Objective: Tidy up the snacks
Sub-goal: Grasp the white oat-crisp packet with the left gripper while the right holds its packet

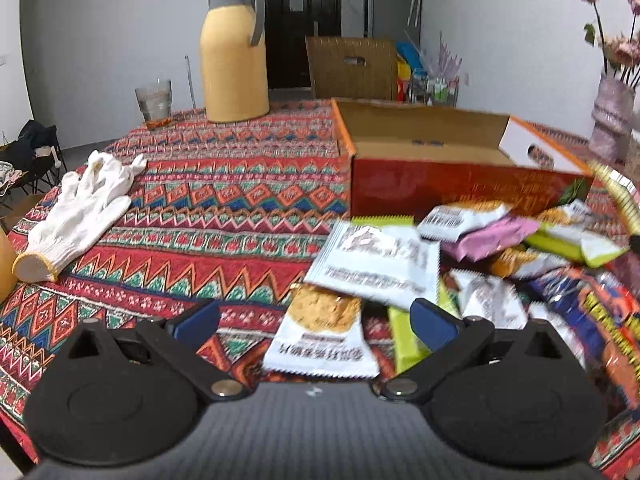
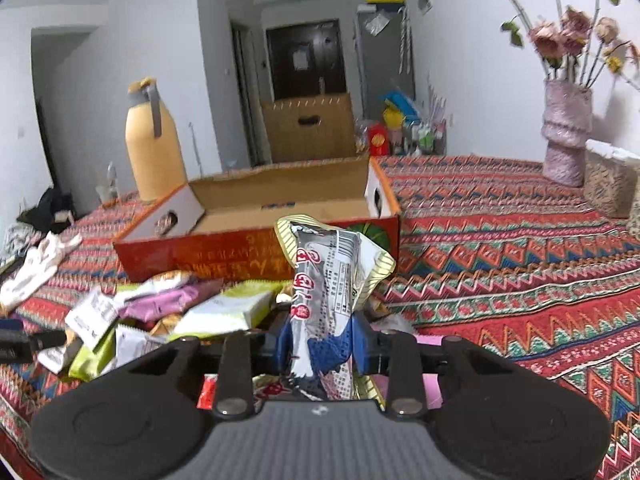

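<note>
Pale grey walls (image 2: 152, 60) enclose a narrow room, a dark door (image 2: 306, 58) closing its far end. A brown cardboard box (image 2: 308, 126) stands before the door, a grey cabinet (image 2: 386, 48) to its right.

— How's your left tool (image 1: 316, 322)?
— My left is spread wide, blue pads far apart, nothing between them, held low and level.
— And the right tool (image 2: 320, 346)?
— My right is pinched tight on a packet (image 2: 328, 280), pads pressing both its sides, the packet standing upright.
</note>
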The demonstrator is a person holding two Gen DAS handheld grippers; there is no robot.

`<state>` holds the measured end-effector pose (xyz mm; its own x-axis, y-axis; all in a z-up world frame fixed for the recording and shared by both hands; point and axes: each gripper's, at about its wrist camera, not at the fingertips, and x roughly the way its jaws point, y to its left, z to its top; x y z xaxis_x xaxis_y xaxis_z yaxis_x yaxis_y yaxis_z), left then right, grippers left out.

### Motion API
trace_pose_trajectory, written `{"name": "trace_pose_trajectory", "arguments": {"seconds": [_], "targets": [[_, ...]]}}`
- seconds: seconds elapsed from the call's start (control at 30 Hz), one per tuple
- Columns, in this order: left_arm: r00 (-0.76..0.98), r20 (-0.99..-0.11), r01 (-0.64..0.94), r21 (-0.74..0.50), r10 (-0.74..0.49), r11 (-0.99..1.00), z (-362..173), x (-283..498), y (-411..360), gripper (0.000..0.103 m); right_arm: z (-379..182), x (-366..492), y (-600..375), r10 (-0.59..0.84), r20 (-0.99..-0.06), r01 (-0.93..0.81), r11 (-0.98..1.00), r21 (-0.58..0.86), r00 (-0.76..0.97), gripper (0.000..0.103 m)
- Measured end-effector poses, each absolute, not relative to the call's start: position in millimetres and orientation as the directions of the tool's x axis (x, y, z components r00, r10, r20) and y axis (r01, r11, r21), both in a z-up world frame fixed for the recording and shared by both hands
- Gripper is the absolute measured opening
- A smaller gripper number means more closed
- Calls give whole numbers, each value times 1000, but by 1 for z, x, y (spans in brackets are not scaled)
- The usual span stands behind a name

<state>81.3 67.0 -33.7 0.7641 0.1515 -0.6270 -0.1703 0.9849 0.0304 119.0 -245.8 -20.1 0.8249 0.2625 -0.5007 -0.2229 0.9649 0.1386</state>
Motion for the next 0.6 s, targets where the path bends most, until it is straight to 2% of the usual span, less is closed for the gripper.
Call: {"name": "trace_pose_trajectory", "arguments": {"seconds": [0.37,0.53,0.6], "targets": [[668,-724,-189,55,169,980,-56,119,89,103,-23,110,-256,232,-475,-165,970,179,849,31],[658,-737,-189,39,156,981,-58,131,89,103,-25,110,-255,223,-479,-151,971,183,849,31],[660,-738,-179,31,143,983,-58,131,87,96,-26,109,-254,222,-481,-151,972,181,848,31]]}}
